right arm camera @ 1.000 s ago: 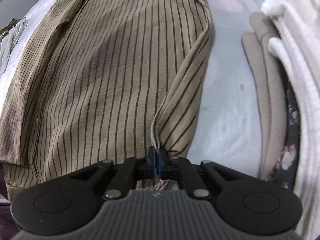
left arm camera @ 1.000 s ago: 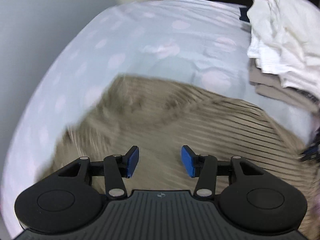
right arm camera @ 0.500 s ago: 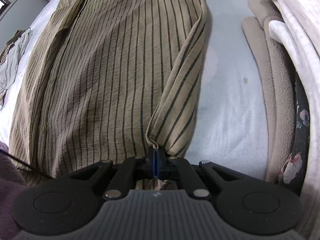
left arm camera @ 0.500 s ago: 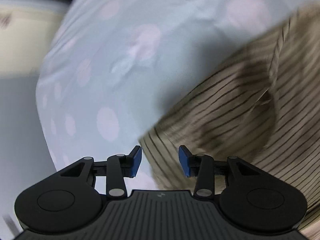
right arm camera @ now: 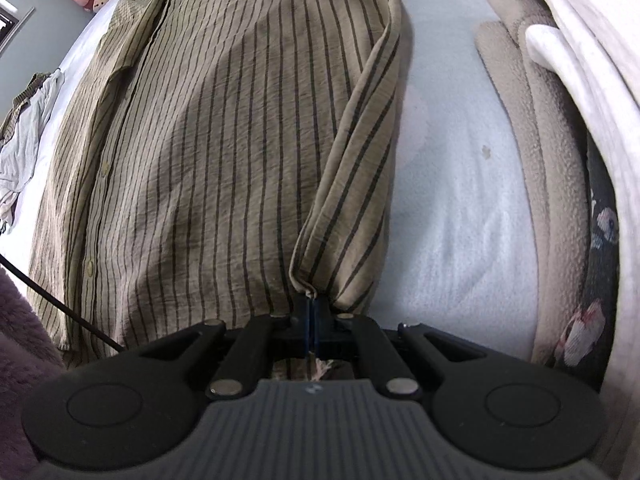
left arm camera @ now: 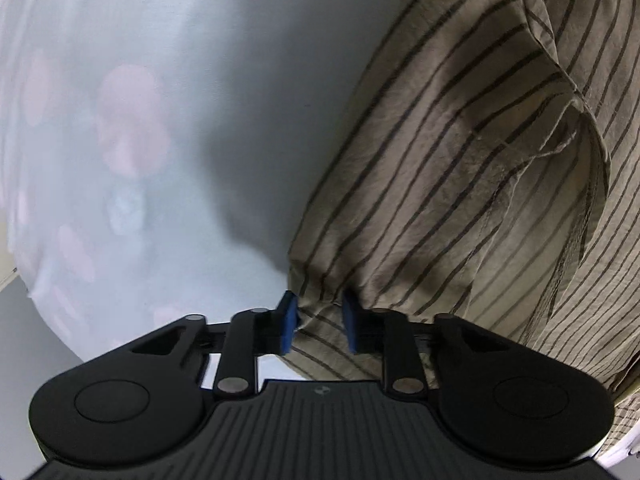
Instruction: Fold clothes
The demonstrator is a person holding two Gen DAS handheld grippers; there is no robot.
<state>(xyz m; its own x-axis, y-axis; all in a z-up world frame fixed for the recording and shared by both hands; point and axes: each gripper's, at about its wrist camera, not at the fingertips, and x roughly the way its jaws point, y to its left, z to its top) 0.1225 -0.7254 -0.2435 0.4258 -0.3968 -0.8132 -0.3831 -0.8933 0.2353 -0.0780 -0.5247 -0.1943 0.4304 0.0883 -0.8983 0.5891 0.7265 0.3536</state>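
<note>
Across the pale blue bed sheet with pink dots (left arm camera: 168, 128) lies our tan, dark-striped button shirt (right arm camera: 224, 152). Our right gripper (right arm camera: 311, 320) is clenched on its folded hem edge, while our left gripper (left arm camera: 318, 322) is closing around a bunched corner of the shirt, blue pads (left arm camera: 289, 324) not yet pressing.

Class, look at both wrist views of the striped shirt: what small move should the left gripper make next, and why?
Probably finish closing. The left gripper has its jaws closing with a corner of the striped shirt between them, apparently not yet pinched, while the right gripper is already shut on the shirt's other edge. Both corners need holding before folding.
</note>
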